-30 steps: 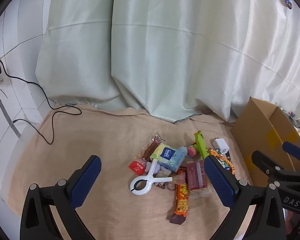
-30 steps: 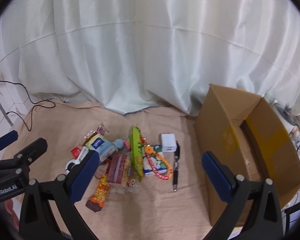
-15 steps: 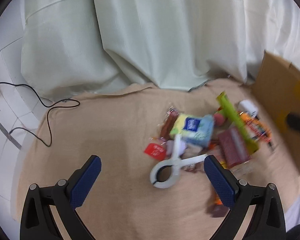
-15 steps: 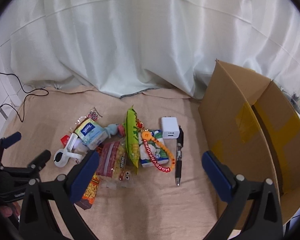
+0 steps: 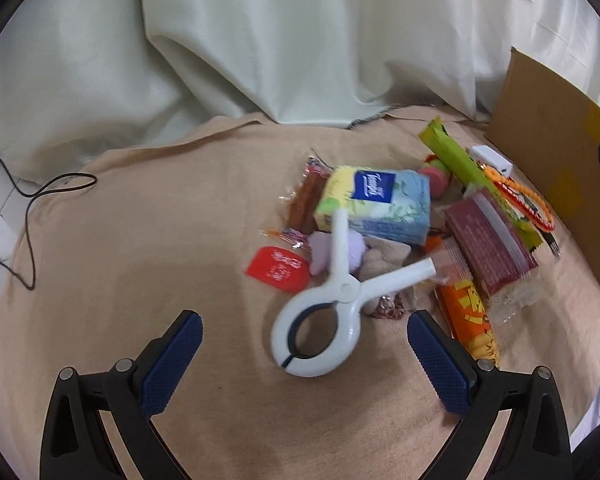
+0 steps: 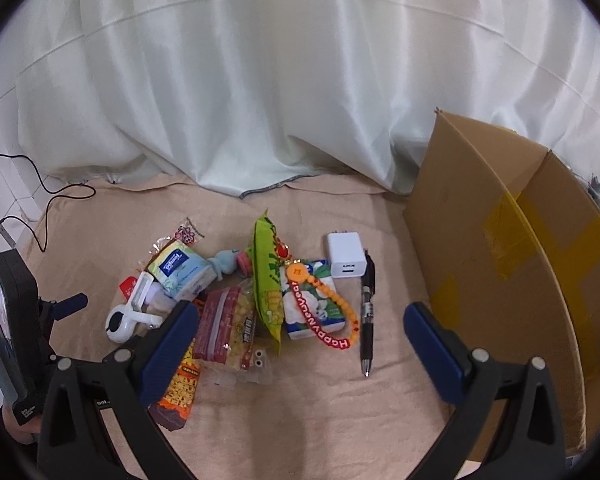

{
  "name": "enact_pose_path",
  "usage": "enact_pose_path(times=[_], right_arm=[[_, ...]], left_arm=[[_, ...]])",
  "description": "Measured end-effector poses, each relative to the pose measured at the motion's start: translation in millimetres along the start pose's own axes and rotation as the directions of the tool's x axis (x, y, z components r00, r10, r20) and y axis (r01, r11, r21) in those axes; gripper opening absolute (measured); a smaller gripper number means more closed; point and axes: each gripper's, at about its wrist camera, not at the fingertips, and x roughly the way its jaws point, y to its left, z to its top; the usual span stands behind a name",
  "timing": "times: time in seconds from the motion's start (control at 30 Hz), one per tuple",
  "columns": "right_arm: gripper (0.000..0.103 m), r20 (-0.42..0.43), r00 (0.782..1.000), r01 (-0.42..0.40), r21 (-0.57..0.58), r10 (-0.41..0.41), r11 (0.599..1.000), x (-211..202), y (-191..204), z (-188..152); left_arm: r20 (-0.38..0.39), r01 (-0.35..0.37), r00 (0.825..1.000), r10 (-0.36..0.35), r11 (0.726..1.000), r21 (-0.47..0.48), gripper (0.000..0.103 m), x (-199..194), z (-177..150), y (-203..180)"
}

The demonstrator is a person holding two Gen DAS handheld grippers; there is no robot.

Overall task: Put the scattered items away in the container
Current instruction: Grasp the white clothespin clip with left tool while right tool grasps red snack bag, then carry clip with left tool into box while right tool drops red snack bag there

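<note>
Ideally the spread, empty left tool (image 5: pixel 304 354) drops over the white clamp (image 5: pixel 336 300) at the pile's near edge, straddling its ring, while the released right tool (image 6: pixel 300 336) waits left of the cardboard box (image 6: pixel 500 264).

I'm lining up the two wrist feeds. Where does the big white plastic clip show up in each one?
Left wrist view: the white clip lies just right of centre, near the camera, its ring end toward the lens.
Right wrist view: the same clip sits small at the left edge of the pile.
Shared landmark: the tissue pack that the clip's handles point at, and the cardboard box on the right.
</note>
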Motion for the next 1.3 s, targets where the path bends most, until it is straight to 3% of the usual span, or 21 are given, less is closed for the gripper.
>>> enact_pose_path(times=[0.07,0.13,0.17,0.27,0.3,0.4,0.53,0.63,0.93,1.13,1.3], right_arm=[[0.103,0.007,1.0,-0.007,-0.013,0.007,1.0,5.8,-1.9,-6.5],[0.103,-0.018,1.0,0.009,-0.032,-0.009,0.999,15.9,-1.9,-13.3],[0.103,-0.027,1.0,0.005,-0.042,-0.006,0.999,19.3,-0.9,-15.7],[0.101,-0.05,0.998,-0.031,-0.048,0.029,0.998,28.9,1.5,-20.6],[0.1,-0.057,0.997,-0.059,-0.043,0.056,0.997,32.0,2.9,-21.9],[0.096,-0.085,0.989,-0.125,-0.025,0.122,0.992,39.7,7.2,-25.4],[0.078,-0.144,0.964,-0.225,0.005,0.223,0.974,53.2,17.2,-26.6],[0.072,-0.171,0.957,-0.236,0.003,0.233,0.972,62.3,24.4,-29.1],[0.071,-0.197,0.935,-0.287,0.076,0.296,0.955,75.2,28.8,-26.0],[0.071,-0.211,0.946,-0.245,0.033,0.246,0.969,86.9,40.1,-28.2],[0.048,-0.191,0.938,-0.289,0.035,0.29,0.957,79.1,35.7,-25.0]], left_arm=[[-0.007,-0.014,1.0,0.013,1.0,-0.001,0.102,5.1,0.7,-1.2],[-0.029,-0.014,0.999,0.014,1.0,-0.004,0.086,12.2,0.1,-1.7],[-0.044,-0.021,0.999,0.02,1.0,-0.007,0.069,16.3,-0.7,-1.9],[-0.046,-0.023,0.999,0.022,1.0,-0.017,0.057,19.5,-1.9,-2.7],[-0.046,-0.018,0.999,0.018,1.0,-0.011,0.047,18.6,-1.7,-4.0],[-0.038,-0.012,0.999,0.011,1.0,-0.025,0.047,15.8,-3.3,-2.7],[-0.025,0.024,0.999,-0.025,0.998,-0.06,0.047,12.4,-5.0,4.2],[-0.022,0.026,0.999,-0.027,0.997,-0.077,0.047,6.6,-5.0,7.9],[-0.005,0.024,1.0,-0.025,0.995,-0.095,0.047,-6.5,-7.3,19.1],[0.007,0.03,1.0,-0.029,0.995,-0.1,0.047,-12.0,-6.4,22.4],[0.025,0.045,0.999,-0.042,0.993,-0.113,0.047,-17.2,-1.4,23.7]])
